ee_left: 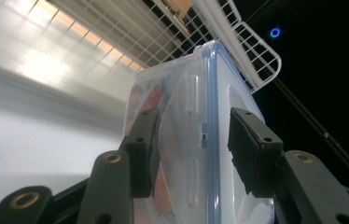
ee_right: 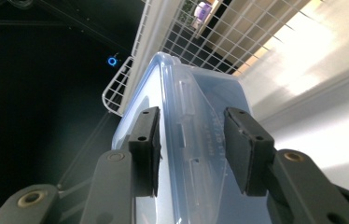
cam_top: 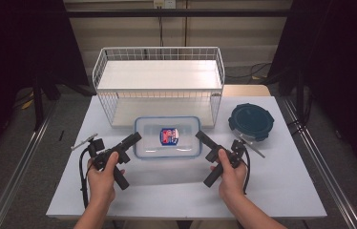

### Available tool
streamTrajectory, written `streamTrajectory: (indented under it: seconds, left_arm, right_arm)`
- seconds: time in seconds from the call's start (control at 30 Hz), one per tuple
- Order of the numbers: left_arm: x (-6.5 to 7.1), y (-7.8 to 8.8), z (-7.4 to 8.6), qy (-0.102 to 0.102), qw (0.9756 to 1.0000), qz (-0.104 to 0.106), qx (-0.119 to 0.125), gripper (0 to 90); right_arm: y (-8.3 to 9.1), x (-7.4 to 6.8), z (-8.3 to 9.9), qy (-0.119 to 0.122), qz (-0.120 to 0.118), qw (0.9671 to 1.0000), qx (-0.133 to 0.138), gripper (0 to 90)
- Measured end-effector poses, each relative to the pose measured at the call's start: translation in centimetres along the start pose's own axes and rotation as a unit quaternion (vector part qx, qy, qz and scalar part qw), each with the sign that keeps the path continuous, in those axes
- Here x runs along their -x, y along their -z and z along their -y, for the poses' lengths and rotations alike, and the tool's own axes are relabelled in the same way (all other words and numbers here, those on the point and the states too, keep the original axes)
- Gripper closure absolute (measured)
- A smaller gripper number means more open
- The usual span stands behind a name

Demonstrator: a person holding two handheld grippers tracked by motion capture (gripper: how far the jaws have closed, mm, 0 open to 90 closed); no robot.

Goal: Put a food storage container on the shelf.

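Clear rectangular container [cam_top: 167,137] with a blue-rimmed lid sits mid-bench, just in front of the white wire rack [cam_top: 159,86] that stands along the far edge. A red-and-blue label shows through the lid.

Left hand-held gripper [cam_top: 136,138] is clamped on the container's left end — in the left gripper view both black pads press the box [ee_left: 200,140], one on the lid side, one on the underside. Right hand-held gripper [cam_top: 199,136] is on the right end; in the right gripper view the container [ee_right: 191,135] lies between its jaws, the left pad looks flush on the lid and the right pad seems to touch the base, though contact there is hard to confirm. Both grippers angle inward from the near side, the person's hands near the front edge.

Dark round lid [cam_top: 251,121] lies toward the far right corner of the bench, well apart from the container.
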State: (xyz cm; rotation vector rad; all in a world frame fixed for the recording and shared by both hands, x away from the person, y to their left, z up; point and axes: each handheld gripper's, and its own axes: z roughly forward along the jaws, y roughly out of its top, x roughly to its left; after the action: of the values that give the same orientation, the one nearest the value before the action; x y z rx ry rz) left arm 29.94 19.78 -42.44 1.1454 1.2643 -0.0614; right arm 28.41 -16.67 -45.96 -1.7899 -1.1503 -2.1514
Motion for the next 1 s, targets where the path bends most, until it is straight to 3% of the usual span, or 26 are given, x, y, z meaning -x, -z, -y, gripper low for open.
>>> streamTrajectory:
  seconds: [0.27, 0.6, 0.7, 0.83, 0.9, 1.0]
  left_arm:
    - [1.8, 0.0, -1.9, 0.001, 0.9993, 0.030, 0.022, 55.0]
    - [3.6, -0.1, -4.8, -0.004, 0.9978, 0.049, 0.045, 56.1]
    - [4.0, -0.3, -5.3, -0.002, 0.9967, 0.054, 0.061, 56.3]
    - [4.2, -0.6, -6.0, 0.004, 0.9961, 0.058, 0.066, 56.3]
    - [4.3, -0.8, -6.4, -0.004, 0.9959, 0.058, 0.069, 56.3]
    - [4.5, -1.0, -7.0, 0.004, 0.9952, 0.060, 0.078, 56.4]
  right_arm:
    - [-0.9, -2.7, -2.2, 0.014, -0.023, 0.9992, 0.028, 58.6]
    - [-2.5, -5.5, -4.3, 0.016, -0.043, 0.9973, 0.057, 58.8]
    - [-3.0, -6.0, -4.7, 0.015, -0.050, 0.9967, 0.063, 59.0]
    - [-3.7, -6.5, -5.2, 0.012, -0.057, 0.9956, 0.074, 59.3]
    - [-4.0, -6.8, -5.5, 0.010, -0.058, 0.9951, 0.079, 59.4]
    - [-4.5, -7.2, -5.8, 0.010, -0.058, 0.9948, 0.083, 59.4]
